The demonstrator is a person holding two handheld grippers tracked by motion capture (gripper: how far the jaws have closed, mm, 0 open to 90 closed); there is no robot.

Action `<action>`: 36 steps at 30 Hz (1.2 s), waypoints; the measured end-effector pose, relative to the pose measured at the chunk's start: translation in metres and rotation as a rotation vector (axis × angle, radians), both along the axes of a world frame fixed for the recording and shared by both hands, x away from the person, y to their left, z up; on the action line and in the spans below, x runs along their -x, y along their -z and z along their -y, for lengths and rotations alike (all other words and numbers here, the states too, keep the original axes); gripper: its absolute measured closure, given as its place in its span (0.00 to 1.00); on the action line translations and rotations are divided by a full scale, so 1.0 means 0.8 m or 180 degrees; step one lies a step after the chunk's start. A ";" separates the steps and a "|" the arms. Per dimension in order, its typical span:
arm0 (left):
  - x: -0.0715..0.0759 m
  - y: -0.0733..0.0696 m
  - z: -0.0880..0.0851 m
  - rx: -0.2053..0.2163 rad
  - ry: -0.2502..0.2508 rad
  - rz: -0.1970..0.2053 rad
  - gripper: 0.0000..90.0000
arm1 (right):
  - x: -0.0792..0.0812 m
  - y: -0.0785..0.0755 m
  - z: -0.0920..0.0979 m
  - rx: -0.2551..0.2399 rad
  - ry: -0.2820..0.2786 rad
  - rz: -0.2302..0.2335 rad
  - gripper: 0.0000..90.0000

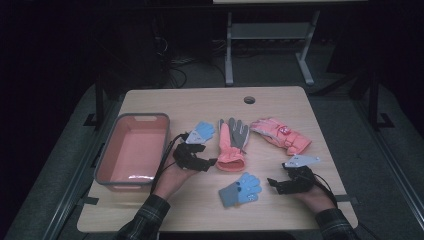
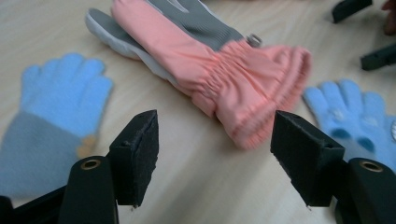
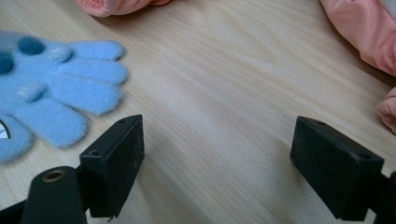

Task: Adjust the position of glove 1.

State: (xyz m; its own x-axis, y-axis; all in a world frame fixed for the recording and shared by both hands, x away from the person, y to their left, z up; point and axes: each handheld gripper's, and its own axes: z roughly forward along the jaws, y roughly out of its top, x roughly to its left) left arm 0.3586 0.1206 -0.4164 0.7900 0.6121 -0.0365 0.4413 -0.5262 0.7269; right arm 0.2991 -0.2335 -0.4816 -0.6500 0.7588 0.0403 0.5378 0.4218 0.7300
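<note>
The room is dim, its far corners nearly black. A light wooden table (image 1: 280, 200) with a round cable hole (image 1: 249, 100) near its far edge stands on grey carpet floor (image 1: 270, 67). Beyond it a second table's grey metal frame (image 1: 272, 32), with dark cables (image 1: 175, 75) far left

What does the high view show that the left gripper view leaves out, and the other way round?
High view alone: the pink bin, the pink glove at the table's far right, the person's plaid sleeves and the whole table. Left gripper view alone: the left gripper seen close, jaws open with nothing between them. Both: the pink-and-grey glove, the two blue gloves and the right gripper.
</note>
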 end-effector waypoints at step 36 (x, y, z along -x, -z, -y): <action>-0.108 0.046 0.003 -0.0579 -0.0576 -0.0124 0.64 | 0.001 0.000 0.000 0.0011 -0.0048 0.0009 0.18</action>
State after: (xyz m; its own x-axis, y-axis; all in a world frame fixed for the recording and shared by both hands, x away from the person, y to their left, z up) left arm 0.4448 0.1185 -0.4534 0.6671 0.7427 0.0589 0.5660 -0.5566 0.6081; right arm 0.2986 -0.2336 -0.4817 -0.6616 0.7490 0.0359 0.5292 0.4325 0.7300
